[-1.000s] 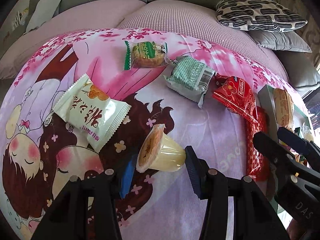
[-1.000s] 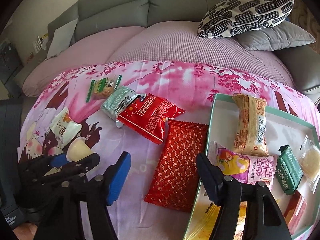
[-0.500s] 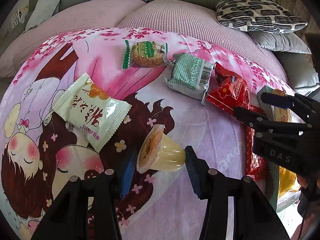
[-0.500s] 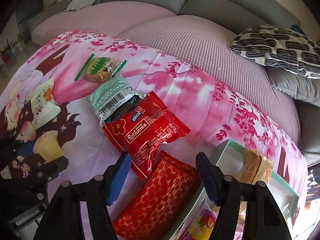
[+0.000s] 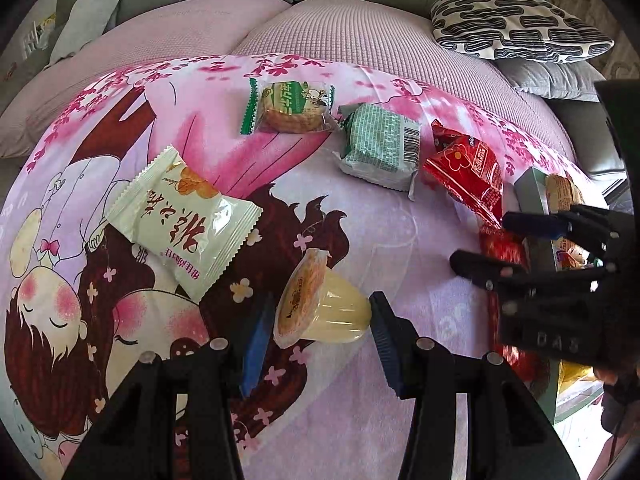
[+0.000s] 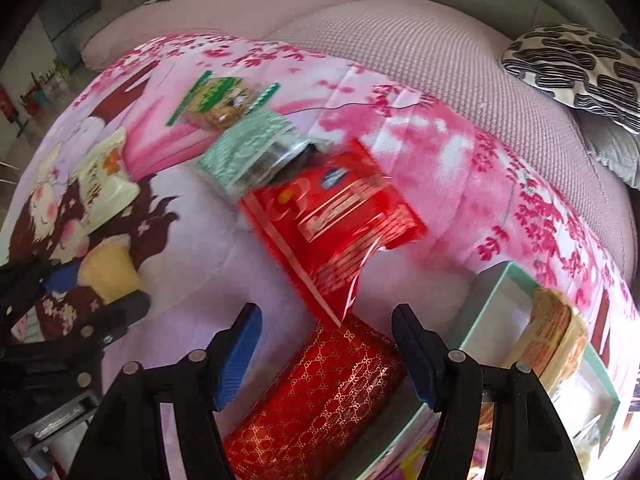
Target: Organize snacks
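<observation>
A yellow jelly cup lies on its side between the open fingers of my left gripper; whether the pads touch it I cannot tell. The cup also shows in the right wrist view. My right gripper is open and empty above the red gold-patterned packet, with the red snack bag just ahead. The right gripper also shows in the left wrist view. A white-green packet, a green-edged biscuit and a mint-green packet lie on the pink blanket.
A teal-rimmed tray at the right holds a tan wrapped cake and other snacks. A black-and-white patterned cushion and grey cushions lie behind on the sofa. The blanket's edges fall away at the left.
My right gripper has moved forward and left over the patterned red packet, toward the red bag. My left gripper stays around the jelly cup.
</observation>
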`<state>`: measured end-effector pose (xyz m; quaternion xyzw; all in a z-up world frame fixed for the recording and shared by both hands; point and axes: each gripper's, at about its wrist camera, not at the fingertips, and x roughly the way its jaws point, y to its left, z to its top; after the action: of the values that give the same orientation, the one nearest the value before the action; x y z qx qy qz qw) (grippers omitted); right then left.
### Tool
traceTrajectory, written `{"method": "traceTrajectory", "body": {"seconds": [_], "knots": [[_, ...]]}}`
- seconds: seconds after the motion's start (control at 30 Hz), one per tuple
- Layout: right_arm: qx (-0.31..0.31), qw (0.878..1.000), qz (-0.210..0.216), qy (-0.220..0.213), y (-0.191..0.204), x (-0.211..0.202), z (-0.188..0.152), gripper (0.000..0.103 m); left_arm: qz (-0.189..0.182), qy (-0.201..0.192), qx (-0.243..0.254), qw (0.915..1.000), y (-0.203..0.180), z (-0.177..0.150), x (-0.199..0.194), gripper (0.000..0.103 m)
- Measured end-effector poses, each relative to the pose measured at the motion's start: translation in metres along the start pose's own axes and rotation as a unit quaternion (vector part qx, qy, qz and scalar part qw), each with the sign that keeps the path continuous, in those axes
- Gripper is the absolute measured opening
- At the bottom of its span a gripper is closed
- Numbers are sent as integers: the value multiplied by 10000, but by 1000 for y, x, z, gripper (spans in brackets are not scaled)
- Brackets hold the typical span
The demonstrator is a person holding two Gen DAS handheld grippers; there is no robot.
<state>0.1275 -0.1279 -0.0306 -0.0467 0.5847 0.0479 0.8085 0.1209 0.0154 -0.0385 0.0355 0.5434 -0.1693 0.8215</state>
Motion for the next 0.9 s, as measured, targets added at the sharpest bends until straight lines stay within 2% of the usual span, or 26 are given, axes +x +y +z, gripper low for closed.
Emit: {"method": "traceTrajectory", "body": {"seconds": [0.2, 0.33, 0.4, 0.57, 0.6, 0.63, 0.9], "knots": [[112, 9988, 457, -133, 16, -13, -12, 71, 27, 15, -51, 10000, 4, -1, 0, 49], [363, 9990, 83, -231, 21, -27, -23, 71, 70, 24, -6, 10000, 3, -1, 0, 49], [570, 9980, 31, -285, 19, -34, -27, 69, 53, 29, -17, 10000, 4, -1, 0, 49], [1062, 9932, -447, -147, 20, -33, -38, 68, -19, 36, -66, 10000, 6, -1, 0, 49], [1168, 9920, -461, -117, 19, -33, -41, 62, -35, 37, -77, 10000, 7, -1, -1, 49], [1275, 9906, -483, -100, 19, -32, -42, 61, -48, 37, -91, 9999, 7, -1, -1, 49], [1502, 9855, -784, -97, 31, -28, -47, 60, -134, 33, -189, 9997, 13, -3, -4, 49]]}}
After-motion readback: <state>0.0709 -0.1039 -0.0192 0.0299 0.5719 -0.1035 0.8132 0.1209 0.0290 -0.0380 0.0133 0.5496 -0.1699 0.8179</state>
